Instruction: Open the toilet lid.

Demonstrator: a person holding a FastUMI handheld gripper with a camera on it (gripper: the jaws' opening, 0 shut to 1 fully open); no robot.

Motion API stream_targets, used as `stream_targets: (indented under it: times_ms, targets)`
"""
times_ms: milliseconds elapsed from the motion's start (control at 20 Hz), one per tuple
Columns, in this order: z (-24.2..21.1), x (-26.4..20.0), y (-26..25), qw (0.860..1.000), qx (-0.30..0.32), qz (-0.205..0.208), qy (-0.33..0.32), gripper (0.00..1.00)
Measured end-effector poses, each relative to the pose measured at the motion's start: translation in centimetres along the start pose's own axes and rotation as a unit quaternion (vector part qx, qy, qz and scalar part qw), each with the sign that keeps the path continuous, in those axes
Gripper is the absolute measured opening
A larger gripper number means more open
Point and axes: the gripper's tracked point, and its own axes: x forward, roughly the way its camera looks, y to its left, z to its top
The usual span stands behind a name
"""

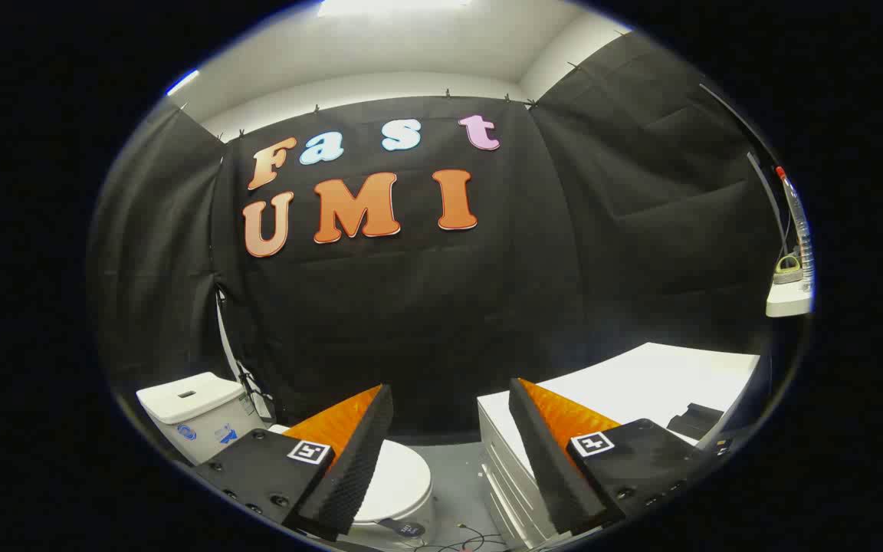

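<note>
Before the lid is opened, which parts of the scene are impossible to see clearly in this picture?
- Toilet lid, gripper view: its near-left part is covered by the left finger, so its front edge cannot be seen.
- Tank: its lower part is behind the same finger.
- Cabinet: its drawers are partly behind the right finger.
- Gripper: open, holding nothing, above the toilet.

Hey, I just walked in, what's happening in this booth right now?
A person is holding a two-finger gripper out in the air, fingers spread apart and empty. Below and beyond the left finger sits a white toilet with its lid down and its tank behind it. A white cabinet with drawers stands beside it, under the right finger. The gripper is well above the lid and touches nothing, so the lid is not yet opened.
</note>
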Motion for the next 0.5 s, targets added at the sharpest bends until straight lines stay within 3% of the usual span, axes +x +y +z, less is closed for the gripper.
stream_targets:
  times_ms: [500]
  targets:
    - [0.12, 0.05, -0.72, 1.0, 0.003, -0.008, -0.001, 0.98]
